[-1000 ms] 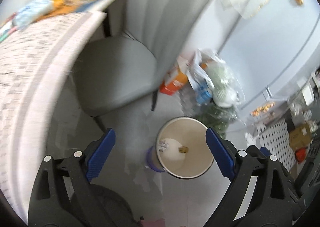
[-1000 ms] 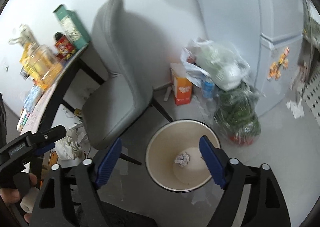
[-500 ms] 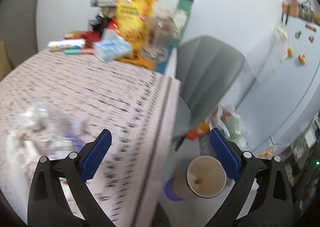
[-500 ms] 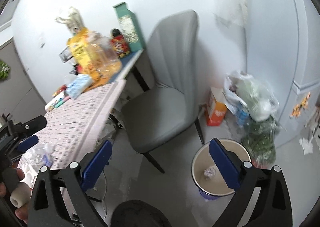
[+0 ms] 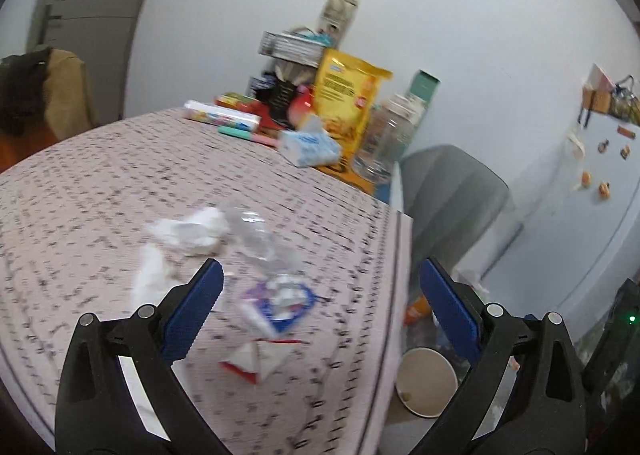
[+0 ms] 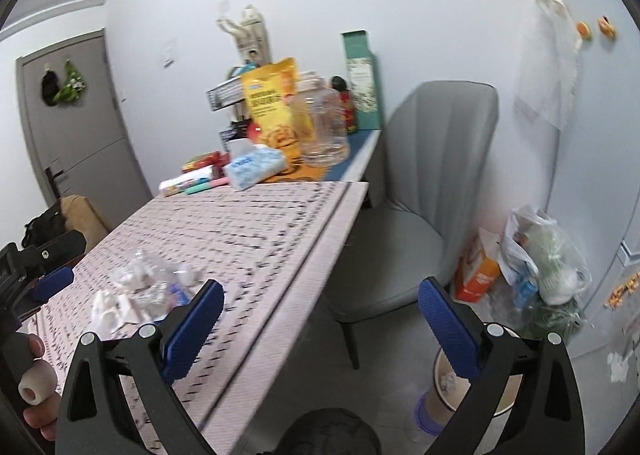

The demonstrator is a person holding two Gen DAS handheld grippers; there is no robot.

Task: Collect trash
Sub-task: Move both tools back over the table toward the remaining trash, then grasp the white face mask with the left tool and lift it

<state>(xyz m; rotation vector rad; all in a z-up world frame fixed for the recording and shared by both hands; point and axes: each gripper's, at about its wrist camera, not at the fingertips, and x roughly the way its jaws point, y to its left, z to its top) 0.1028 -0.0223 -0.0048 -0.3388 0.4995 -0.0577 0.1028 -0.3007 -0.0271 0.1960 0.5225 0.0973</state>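
Note:
Trash lies on the patterned table: crumpled white tissue, a crushed clear plastic bottle, a blue-rimmed wrapper and a red-and-white wrapper. My left gripper is open and empty, hovering just above this pile. The pile also shows in the right wrist view. My right gripper is open and empty over the table's right edge. The round bin stands on the floor right of the table, also seen in the right wrist view with a paper wad inside.
A grey chair stands by the table's far right edge. Snack bags, a tissue pack, a jar and boxes crowd the table's far end. Full plastic bags and an orange carton sit on the floor by the wall.
Both grippers have swung up and left from over the bin to the table. The left one now hangs over the trash pile. Both stay open.

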